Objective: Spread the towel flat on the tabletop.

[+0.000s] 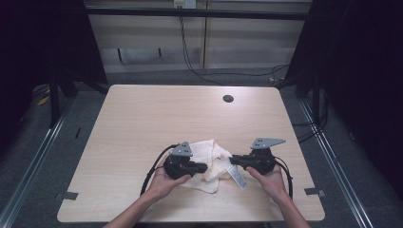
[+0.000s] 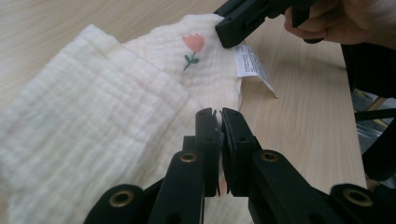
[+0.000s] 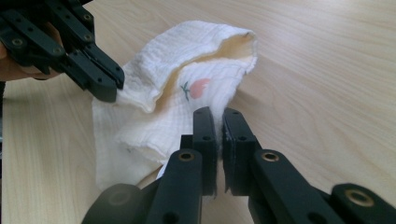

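Cable hole (image 1: 228, 99) beyond cloth (image 1: 207, 166)

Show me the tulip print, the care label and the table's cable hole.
tulip print (image 2: 193, 46), left gripper view, on the pink bloom.
care label (image 2: 252, 65), left gripper view, middle of the white tag.
cable hole (image 1: 228, 99), high view, its dark centre.

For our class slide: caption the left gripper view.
Left gripper and right gripper pinch a cream tulip-print cloth.

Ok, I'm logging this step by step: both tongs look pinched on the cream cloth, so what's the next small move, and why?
Probably lift both and draw them apart. The left tongs and right tongs are each shut on an edge of the cloth, which lies crumpled and folded on the table, so spreading would open it out.
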